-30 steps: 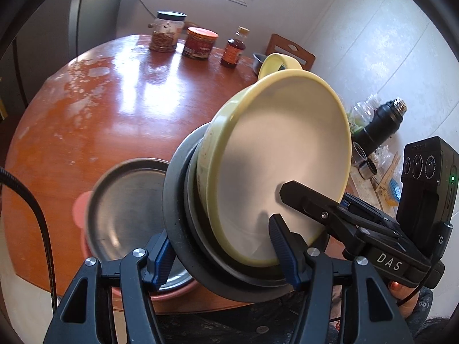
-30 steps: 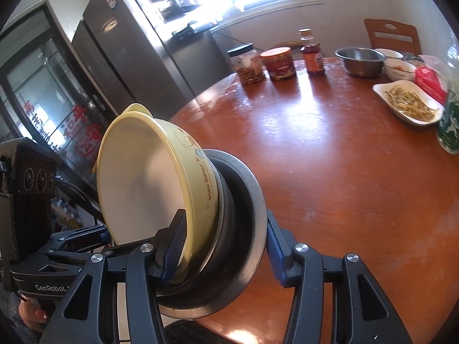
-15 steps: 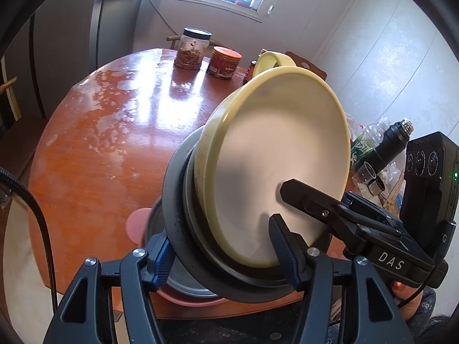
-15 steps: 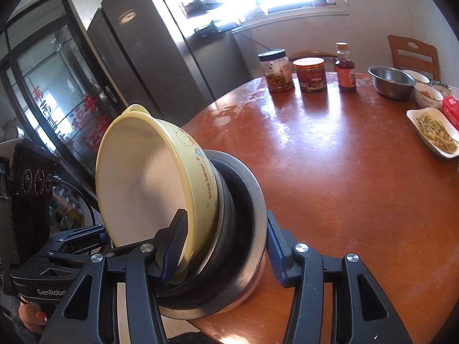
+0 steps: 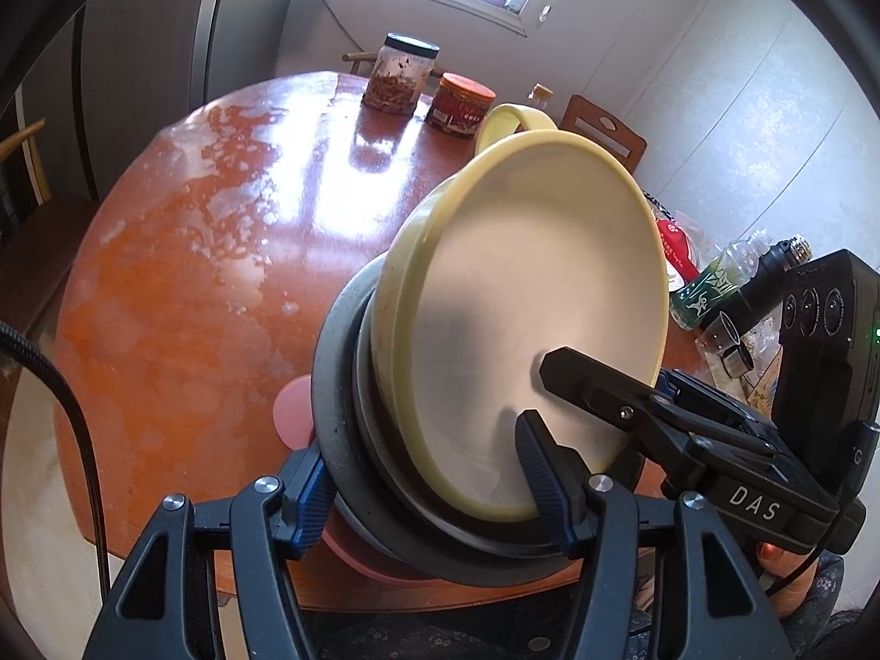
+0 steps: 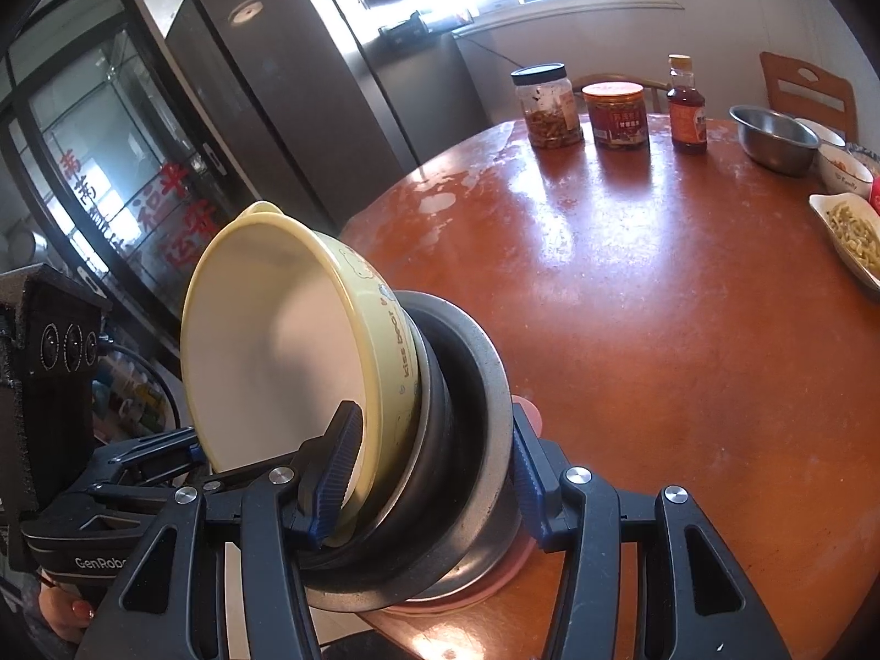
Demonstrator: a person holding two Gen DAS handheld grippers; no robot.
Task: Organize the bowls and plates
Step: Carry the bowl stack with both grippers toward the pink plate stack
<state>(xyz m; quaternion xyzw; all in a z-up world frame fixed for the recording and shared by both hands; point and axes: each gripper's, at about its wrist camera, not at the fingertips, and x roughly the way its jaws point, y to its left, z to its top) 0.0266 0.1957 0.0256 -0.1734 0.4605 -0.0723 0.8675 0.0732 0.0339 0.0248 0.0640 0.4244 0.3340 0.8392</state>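
Observation:
A yellow bowl is nested in a stack of dark metal bowls, tilted on edge over the table's near rim. My left gripper is shut on the stack's lower rim. My right gripper is shut on the same stack from the other side; the yellow bowl and the grey outer bowl show there. A pink plate lies on the table under the stack, mostly hidden; its edge shows in the right wrist view.
On the round wooden table stand a jar, a red tin, a sauce bottle, a steel bowl and a dish of food. A fridge and glass cabinet stand at left; bottles at right.
Both grippers have carried the tilted stack down and over the pink plate with its metal plate, which is now almost fully covered. Both grips are unchanged.

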